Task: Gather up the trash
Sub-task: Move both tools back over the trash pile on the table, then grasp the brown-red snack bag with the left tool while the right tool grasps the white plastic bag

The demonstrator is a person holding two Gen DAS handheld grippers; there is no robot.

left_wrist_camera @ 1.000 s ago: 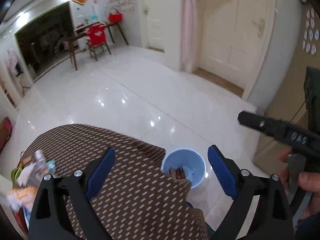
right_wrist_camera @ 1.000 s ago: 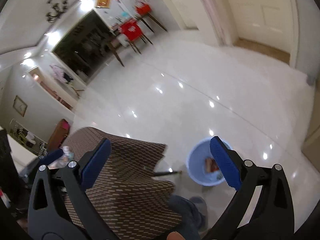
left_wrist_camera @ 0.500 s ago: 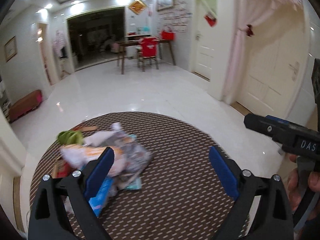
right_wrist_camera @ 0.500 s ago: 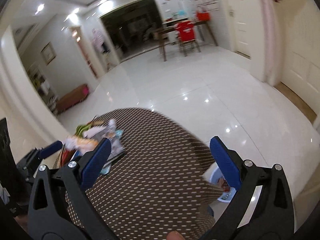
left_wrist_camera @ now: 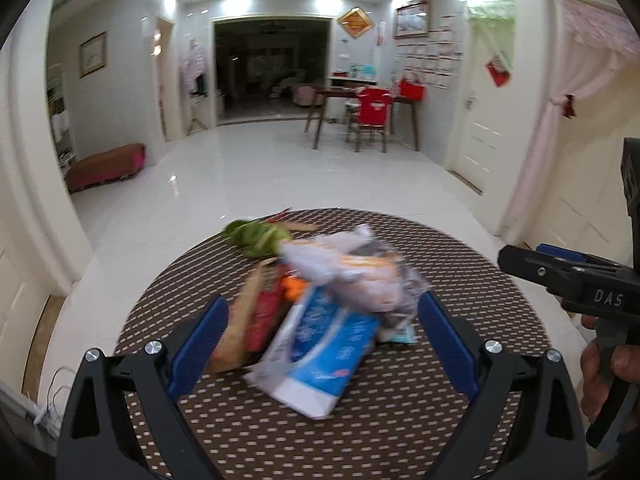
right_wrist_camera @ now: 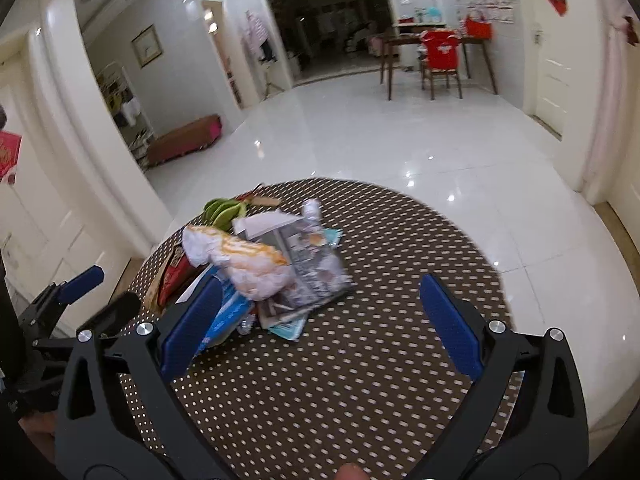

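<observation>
**Grippers over trash pile, both spread**

Left gripper filled the bottom of its own view, blue pads spread wide and holding nothing. Between the pads, low in the frame, lay a blue-and-white packet, the nearest piece of the trash pile. Pile sat on a round table covered in a brown cloth with pale dashes. Just above the packet: a crumpled white-and-orange bag and clear plastic wrap; to its left, a tan paper piece and a red packet. Details were blurred. A green bunch lay at the pile's upper edge, toward the table's far rim.

Right gripper was likewise spread and empty in its own view, pile at centre-left, its left pad overlapping the blue-and-white packet in the frame; contact could not be told. A printed sheet lay in the pile's right half. In the left view the right gripper entered at the right edge, with a hand on its handle.

Beyond the table: glossy white floor; a low brown bench at middle left; a wooden table with a red-covered chair at upper right; a dark doorway at top centre.
</observation>
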